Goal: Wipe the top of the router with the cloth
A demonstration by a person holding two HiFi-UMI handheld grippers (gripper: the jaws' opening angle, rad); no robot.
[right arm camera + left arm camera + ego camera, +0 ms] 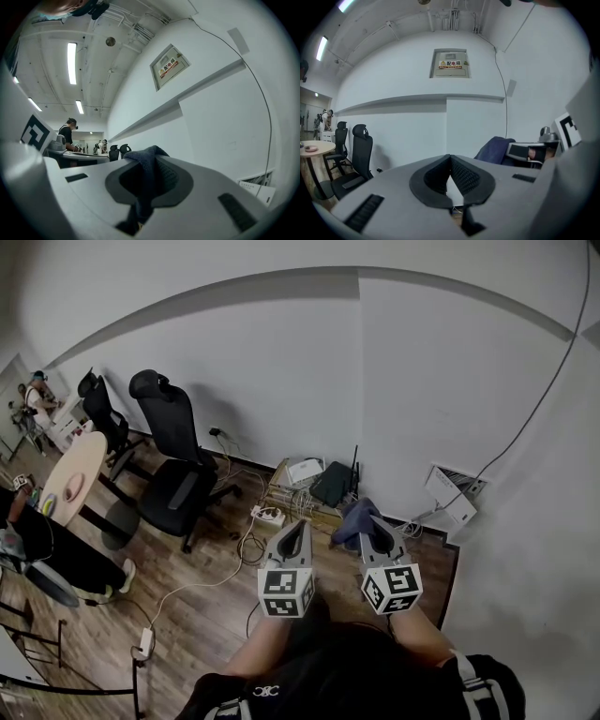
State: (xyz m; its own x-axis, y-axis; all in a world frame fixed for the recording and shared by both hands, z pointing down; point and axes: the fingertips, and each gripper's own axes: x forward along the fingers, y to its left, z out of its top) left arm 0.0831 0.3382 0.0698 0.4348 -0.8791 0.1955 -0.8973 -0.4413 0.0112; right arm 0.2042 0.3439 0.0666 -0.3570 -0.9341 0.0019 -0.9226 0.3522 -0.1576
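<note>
The black router (333, 484) with an upright antenna stands on a low wooden rack (286, 491) against the wall, ahead of both grippers. My right gripper (375, 522) is shut on a dark blue cloth (352, 520), which hangs off its tip above the floor, short of the router. In the right gripper view the cloth (146, 174) fills the space between the jaws and bunches over their tips. My left gripper (298, 525) is held beside the right one, shut with nothing in it. In the left gripper view the cloth (494, 150) shows to the right.
A white device (305, 470) sits beside the router amid tangled cables. A power strip (269, 516) lies on the wood floor. Two black office chairs (173, 474) and a round table (73, 474) stand at left. A white box (450, 495) leans on the wall at right.
</note>
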